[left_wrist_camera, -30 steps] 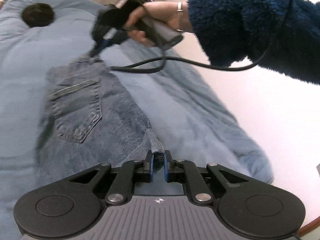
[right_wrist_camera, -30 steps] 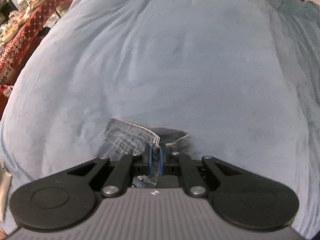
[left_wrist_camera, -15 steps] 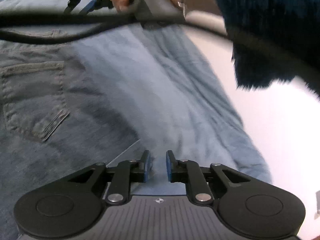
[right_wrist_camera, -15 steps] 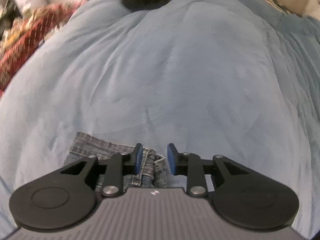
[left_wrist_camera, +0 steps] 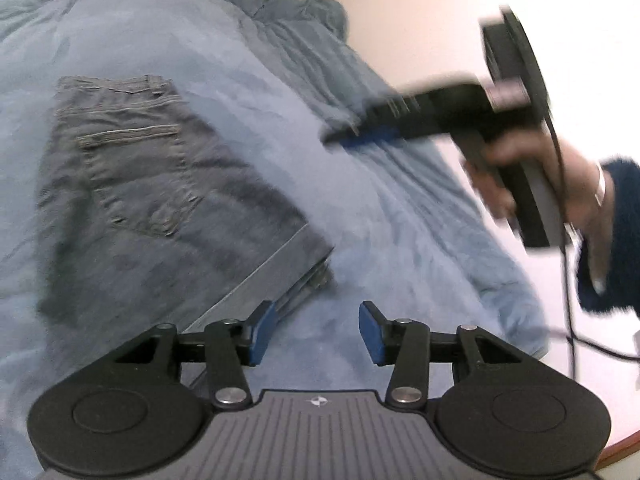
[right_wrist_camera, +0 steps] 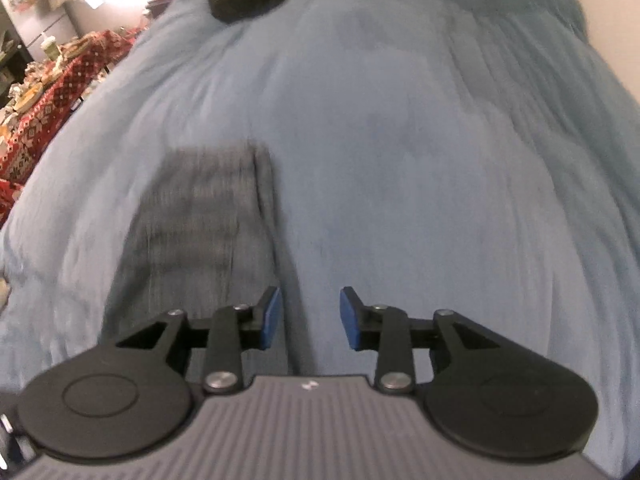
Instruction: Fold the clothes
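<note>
Jeans (left_wrist_camera: pixel 160 200) lie folded on the blue bedcover (left_wrist_camera: pixel 360 240), toward its left side. My left tongs (left_wrist_camera: pixel 316 334) and right tongs (right_wrist_camera: pixel 308 318) have just been opening and gape empty, having let the denim settle flat.

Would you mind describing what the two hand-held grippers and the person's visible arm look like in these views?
Each hand-held gripper, the left and the right, has black linkage arms with silver pivot screws, blue pads on the fingertips, two round black discs and a ribbed grey body with a small white logo. A black cable trails from the right one. The person wears a fuzzy dark-blue sleeve and a silver bracelet.
</note>
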Demonstrator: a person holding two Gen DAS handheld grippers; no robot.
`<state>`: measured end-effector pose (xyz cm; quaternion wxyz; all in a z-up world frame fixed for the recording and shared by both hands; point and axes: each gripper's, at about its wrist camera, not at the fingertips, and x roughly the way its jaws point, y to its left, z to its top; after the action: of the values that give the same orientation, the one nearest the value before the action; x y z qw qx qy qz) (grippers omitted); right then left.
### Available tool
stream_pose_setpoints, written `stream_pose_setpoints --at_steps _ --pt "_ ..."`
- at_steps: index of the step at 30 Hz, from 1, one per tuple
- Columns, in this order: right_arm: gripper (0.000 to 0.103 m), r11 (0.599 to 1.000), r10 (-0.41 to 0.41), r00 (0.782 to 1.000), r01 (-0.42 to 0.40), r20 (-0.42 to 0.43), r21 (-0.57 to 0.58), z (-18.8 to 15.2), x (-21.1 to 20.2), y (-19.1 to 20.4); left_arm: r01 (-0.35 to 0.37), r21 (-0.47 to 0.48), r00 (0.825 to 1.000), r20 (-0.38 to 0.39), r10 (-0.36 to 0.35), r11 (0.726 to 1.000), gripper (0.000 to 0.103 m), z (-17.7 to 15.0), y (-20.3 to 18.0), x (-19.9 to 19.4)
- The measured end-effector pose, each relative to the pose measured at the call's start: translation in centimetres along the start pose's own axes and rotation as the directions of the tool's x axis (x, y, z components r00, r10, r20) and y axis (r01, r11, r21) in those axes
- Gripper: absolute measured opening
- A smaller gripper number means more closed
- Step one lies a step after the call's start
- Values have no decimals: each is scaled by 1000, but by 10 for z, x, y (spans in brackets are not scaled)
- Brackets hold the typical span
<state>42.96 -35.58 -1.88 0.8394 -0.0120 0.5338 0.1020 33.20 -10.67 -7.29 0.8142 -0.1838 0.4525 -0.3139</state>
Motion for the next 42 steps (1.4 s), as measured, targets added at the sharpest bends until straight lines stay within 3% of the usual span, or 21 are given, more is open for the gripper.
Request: stream_pose_setpoints --at_steps 3,6,11,12,16,19,23,27,29,31,36,42 --pt "36 998 21 1000 -20 -17 61 -50 7 -1 -74 -5 997 -6 74 997 45 -5 15 -9" --pt "34 992 -7 1000 6 3 127 -88 20 6 -141 -49 990 -1 141 989 44 -6 40 -23" --pt "22 975 18 996 -36 86 220 -114 27 9 -282 -89 959 -19 281 955 45 -17 80 -48" --pt "11 970 26 995 -49 98 239 -117 29 9 -298 -114 955 -28 297 948 45 -20 90 -52" --pt "7 957 19 992 -54 123 286 -122 29 12 -369 -186 929 -43 368 910 45 -32 120 -67" --pt "5 940 4 990 -53 144 337 -125 22 11 -386 -219 921 -37 388 896 45 -36 133 -74" --pt "6 919 4 985 -73 175 388 -130 19 12 -374 -228 925 -18 380 899 44 -36 136 -79" --pt "34 892 28 983 -106 179 440 -128 34 0 -367 -208 927 2 375 907 44 -36 129 -77" --pt "33 874 65 979 -150 195 462 -130 37 -5 -363 -193 928 12 372 912 44 -36 123 -78" --pt "12 868 76 977 -163 200 469 -131 39 -5 -360 -185 929 16 369 914 44 -36 120 -75" --pt "8 881 14 981 -104 195 461 -134 27 7 -350 -180 934 6 357 919 41 -34 120 -73" --pt "8 856 -31 989 -47 142 514 -143 35 2 -349 -124 936 6 352 929 41 -30 123 -71"
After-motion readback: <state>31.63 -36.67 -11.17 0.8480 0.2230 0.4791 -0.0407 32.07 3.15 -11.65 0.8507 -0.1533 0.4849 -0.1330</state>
